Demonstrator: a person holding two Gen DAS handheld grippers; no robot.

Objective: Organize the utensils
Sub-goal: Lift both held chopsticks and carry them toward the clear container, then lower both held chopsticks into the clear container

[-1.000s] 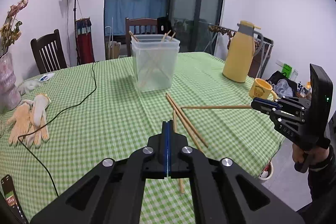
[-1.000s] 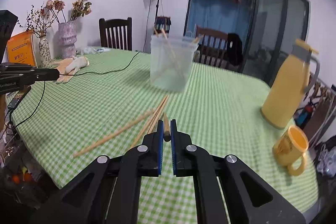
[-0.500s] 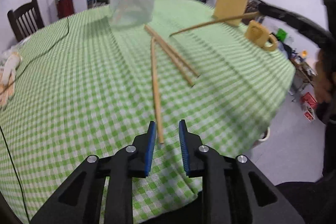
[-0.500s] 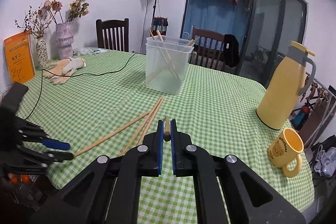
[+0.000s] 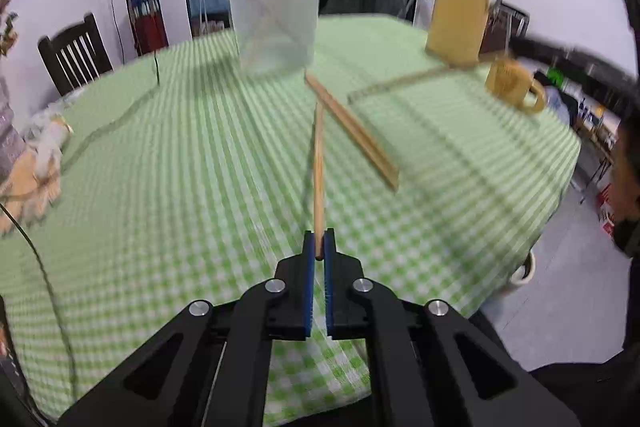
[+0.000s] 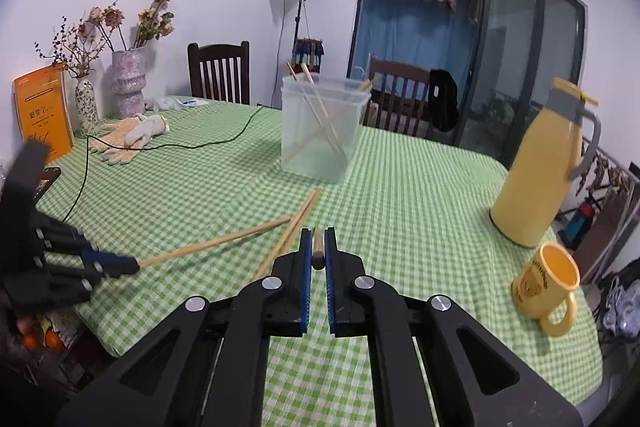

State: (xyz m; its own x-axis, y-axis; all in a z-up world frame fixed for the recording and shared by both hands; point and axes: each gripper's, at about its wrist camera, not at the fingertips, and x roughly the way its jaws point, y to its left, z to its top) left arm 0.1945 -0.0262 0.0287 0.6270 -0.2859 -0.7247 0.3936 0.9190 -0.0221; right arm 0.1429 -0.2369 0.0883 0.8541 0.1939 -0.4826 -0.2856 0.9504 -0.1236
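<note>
My left gripper is shut on the near end of a wooden chopstick that points toward a clear plastic tub holding a few chopsticks. The same gripper and its chopstick show at the left of the right wrist view. My right gripper is shut on the end of another chopstick, seen end-on. Two loose chopsticks lie side by side on the green checked tablecloth; they also show in the right wrist view, in front of the tub.
A yellow thermos and a yellow mug stand at the right. Work gloves, a black cable, vases of dried flowers and an orange book are at the left. Chairs stand behind the table.
My left gripper went from open around the chopstick's near end to shut on it, and lifted it. My right gripper has kept its chopstick and moved little.
</note>
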